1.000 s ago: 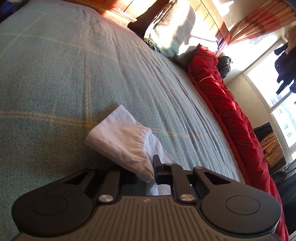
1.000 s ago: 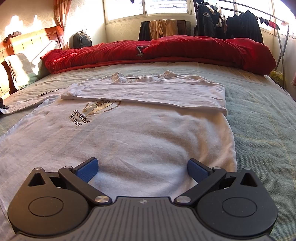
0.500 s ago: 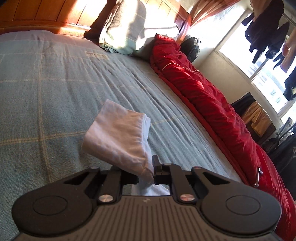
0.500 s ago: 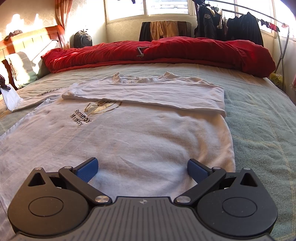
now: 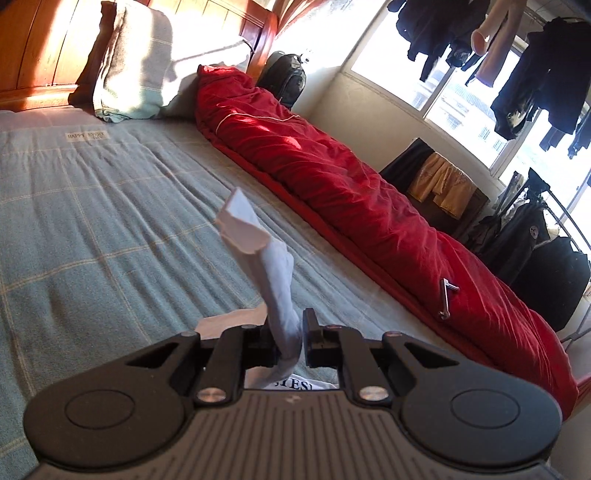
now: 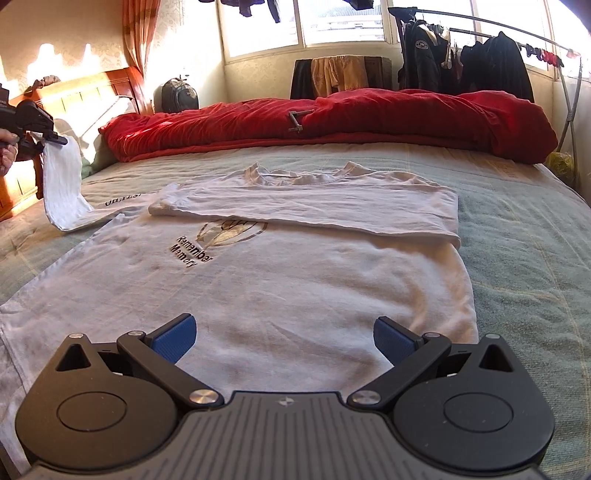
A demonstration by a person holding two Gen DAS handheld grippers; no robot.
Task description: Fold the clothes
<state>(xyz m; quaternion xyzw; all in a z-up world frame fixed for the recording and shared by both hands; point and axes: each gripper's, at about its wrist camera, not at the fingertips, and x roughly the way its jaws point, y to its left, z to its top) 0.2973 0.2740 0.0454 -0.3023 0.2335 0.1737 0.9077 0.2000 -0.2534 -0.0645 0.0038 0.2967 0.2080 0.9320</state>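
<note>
Sunlight from the windows (image 6: 334,22) falls on a wooden headboard (image 5: 44,48), a red quilt (image 6: 369,118) and a clothes rack (image 6: 517,55) beyond the bed (image 5: 92,221).

The left gripper (image 5: 288,339) is showing a black body with two round side discs, a ribbed grey centre plate and silver screws at the arm pivots. The right gripper (image 6: 283,334) is wearing the same black shell and grey ribbed plate, silver screws gleaming, with blue textured pads (image 6: 173,334) fronting its fingers.
</note>
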